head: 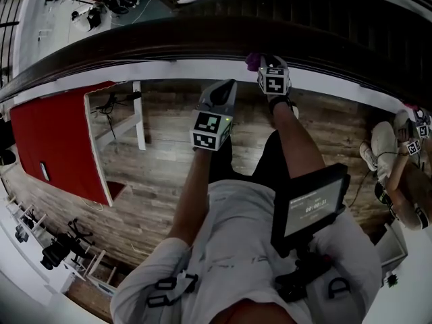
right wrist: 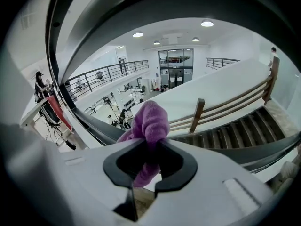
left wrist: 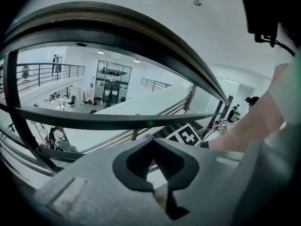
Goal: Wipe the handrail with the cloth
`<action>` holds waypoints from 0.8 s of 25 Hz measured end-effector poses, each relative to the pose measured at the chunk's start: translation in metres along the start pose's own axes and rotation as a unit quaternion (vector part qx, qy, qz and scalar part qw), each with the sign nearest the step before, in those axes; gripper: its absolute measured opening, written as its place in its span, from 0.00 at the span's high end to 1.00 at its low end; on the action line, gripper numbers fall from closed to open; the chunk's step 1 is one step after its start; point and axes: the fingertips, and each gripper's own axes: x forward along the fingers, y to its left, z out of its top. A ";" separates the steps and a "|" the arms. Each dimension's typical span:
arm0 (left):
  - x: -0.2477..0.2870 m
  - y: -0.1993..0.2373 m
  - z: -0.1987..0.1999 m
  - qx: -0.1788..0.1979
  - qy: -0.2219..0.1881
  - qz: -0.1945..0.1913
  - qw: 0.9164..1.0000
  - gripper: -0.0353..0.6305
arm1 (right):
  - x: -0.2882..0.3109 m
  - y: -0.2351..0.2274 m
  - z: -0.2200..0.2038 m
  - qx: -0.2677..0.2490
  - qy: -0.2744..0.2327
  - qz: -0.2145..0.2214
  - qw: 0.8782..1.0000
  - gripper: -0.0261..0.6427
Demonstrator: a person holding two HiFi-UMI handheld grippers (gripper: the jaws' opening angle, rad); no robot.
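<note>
My right claw [right wrist: 149, 147] is pressed together on the purple cloth [right wrist: 149, 121], which bunches into a soft knob ahead of the tips while a tail hangs down behind them. In the head view that bundle sits right at the near edge of the dark handrail [head: 135, 36]; I cannot tell whether it actually touches the wood. My left claw [left wrist: 153, 142] is pressed together on nothing and hangs below the rail, just beside the right one. I judge the cloth light, limp and easily squashed, so it should mould itself to the rounded rail. The pinch falls across the middle of the bunch, which leaves padding out front. The rail looks smooth, rigid and fixed, so hard dragging could tug the fabric out.
</note>
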 end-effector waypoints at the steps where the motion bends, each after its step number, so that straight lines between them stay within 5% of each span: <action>1: 0.003 -0.005 0.002 -0.001 0.000 -0.003 1.000 0.95 | -0.003 -0.005 0.001 -0.001 -0.001 -0.001 1.000 0.87; 20: 0.041 -0.070 0.005 0.020 0.017 -0.024 0.999 0.95 | -0.024 -0.080 -0.023 0.016 -0.002 -0.010 1.000 0.87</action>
